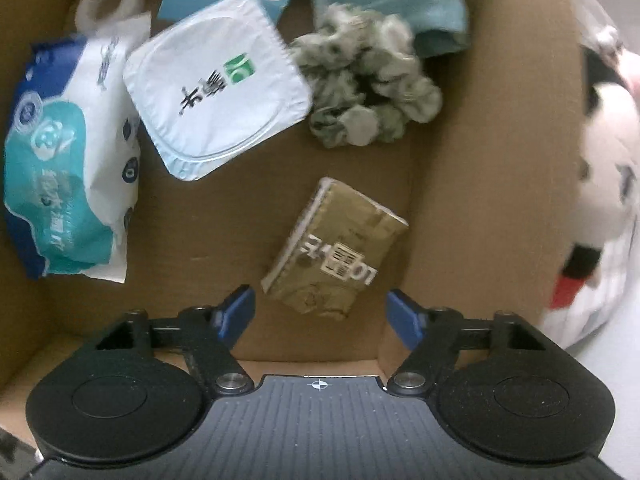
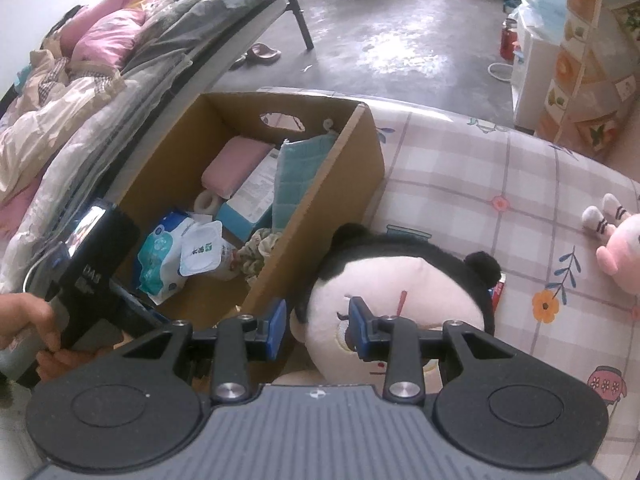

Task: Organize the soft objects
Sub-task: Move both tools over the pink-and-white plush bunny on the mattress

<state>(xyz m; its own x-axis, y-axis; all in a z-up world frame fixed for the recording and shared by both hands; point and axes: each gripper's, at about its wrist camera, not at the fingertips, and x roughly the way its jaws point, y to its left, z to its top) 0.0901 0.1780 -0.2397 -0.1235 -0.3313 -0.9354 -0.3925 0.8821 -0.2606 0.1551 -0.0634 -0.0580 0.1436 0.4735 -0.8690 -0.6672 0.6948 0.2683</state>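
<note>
Left gripper [image 1: 320, 312] spread, empty, above brown packet [image 1: 334, 252]; right gripper [image 2: 318, 326] pinching panda plush [image 2: 384, 292]; shallow bite risks slip.

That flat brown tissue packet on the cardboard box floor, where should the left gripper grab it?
Grip the flat brown tissue packet across its narrow width, coming straight down from above. It lies flat and apart from other items, directly ahead of the open left gripper.

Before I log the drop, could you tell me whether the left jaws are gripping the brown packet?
No, the brown packet lies on the box floor with the jaws open.
</note>
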